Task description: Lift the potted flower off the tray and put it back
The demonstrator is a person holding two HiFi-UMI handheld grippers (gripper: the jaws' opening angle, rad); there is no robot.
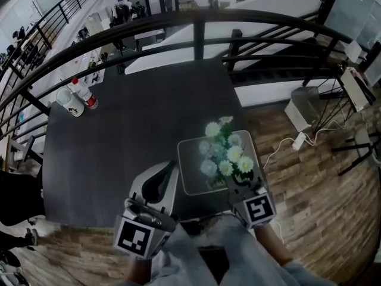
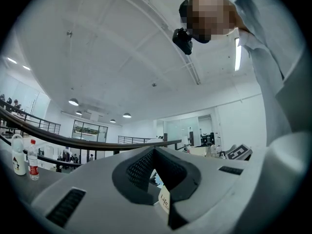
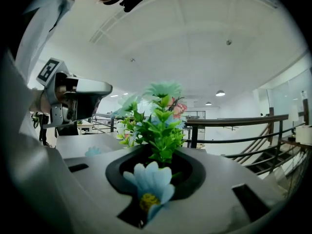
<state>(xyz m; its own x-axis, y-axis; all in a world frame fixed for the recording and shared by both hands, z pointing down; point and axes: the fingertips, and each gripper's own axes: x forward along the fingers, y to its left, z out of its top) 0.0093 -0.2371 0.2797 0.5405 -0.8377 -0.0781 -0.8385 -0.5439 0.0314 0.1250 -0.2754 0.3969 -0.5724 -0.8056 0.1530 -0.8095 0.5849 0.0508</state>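
The potted flower [image 1: 225,155], a cluster of white, cream and light blue blooms on leafy green stems, is showing over the right half of the glossy pale grey rectangular tray [image 1: 189,180]. The pot is hiding under the blooms and the tool, so I cannot tell whether its base is touching the tray. The right gripper [image 1: 239,182], a grey two-jaw tool with a marker cube at its rear, is clamping the plant. In the right gripper view its dark pads [image 3: 192,173] are hugging the green stems, with one light blue flower drooping toward the camera between them. The left gripper [image 1: 171,167] is hovering just beside the tray's left edge, apart from the plant, its jaws standing together at the tips. In the left gripper view a scrap of white printed label [image 2: 165,198] is showing in the narrow slit between the pads, and I cannot tell what it belongs to. The tray is lying near the front right corner of a dark grey square table [image 1: 119,142]. At the table's far left corner a clear plastic bottle with a red cap and red label [image 1: 83,92] and a white plastic bottle [image 1: 66,103] are standing side by side. A black metal railing [image 1: 196,25] is curving behind the table.
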